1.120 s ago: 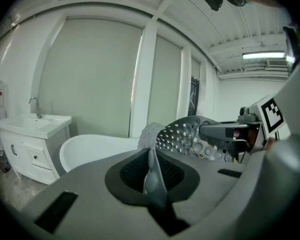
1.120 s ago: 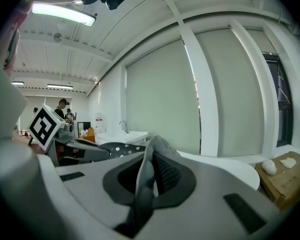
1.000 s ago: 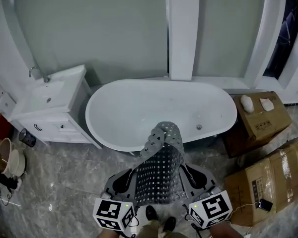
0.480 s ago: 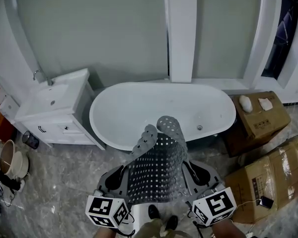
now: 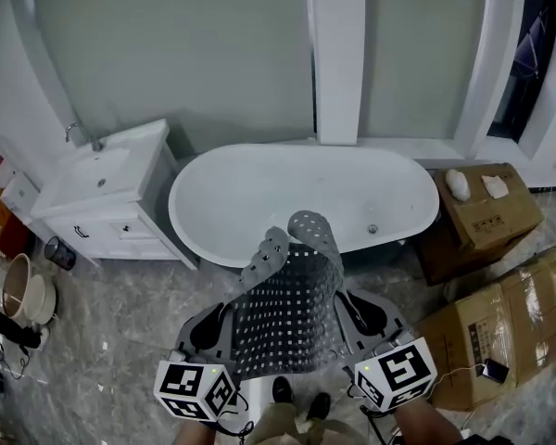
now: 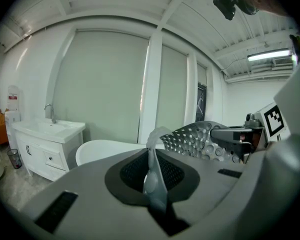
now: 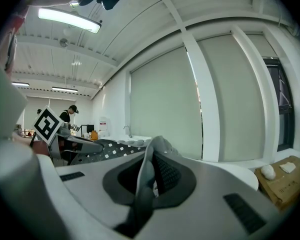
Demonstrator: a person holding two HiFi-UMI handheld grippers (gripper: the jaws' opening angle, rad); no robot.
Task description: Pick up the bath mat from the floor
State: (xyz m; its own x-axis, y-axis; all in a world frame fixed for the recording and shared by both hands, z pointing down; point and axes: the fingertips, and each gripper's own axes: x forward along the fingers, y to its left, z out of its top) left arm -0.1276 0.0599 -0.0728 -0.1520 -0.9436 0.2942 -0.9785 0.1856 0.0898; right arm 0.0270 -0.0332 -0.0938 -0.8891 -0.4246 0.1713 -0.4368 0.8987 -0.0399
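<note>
My left gripper (image 6: 152, 171) has its jaws clamped shut on one near edge of the perforated grey bath mat (image 5: 292, 295), and my right gripper (image 7: 144, 184) pinches the opposite edge. The mat hangs between them above the marbled floor (image 5: 120, 323), its far end arching before the white bathtub (image 5: 222, 202).

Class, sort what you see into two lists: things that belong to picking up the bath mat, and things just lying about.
Job in hand: bath mat; left gripper and right gripper, both shut on it.
Lying about: bathtub; sink cabinet; cardboard boxes.
</note>
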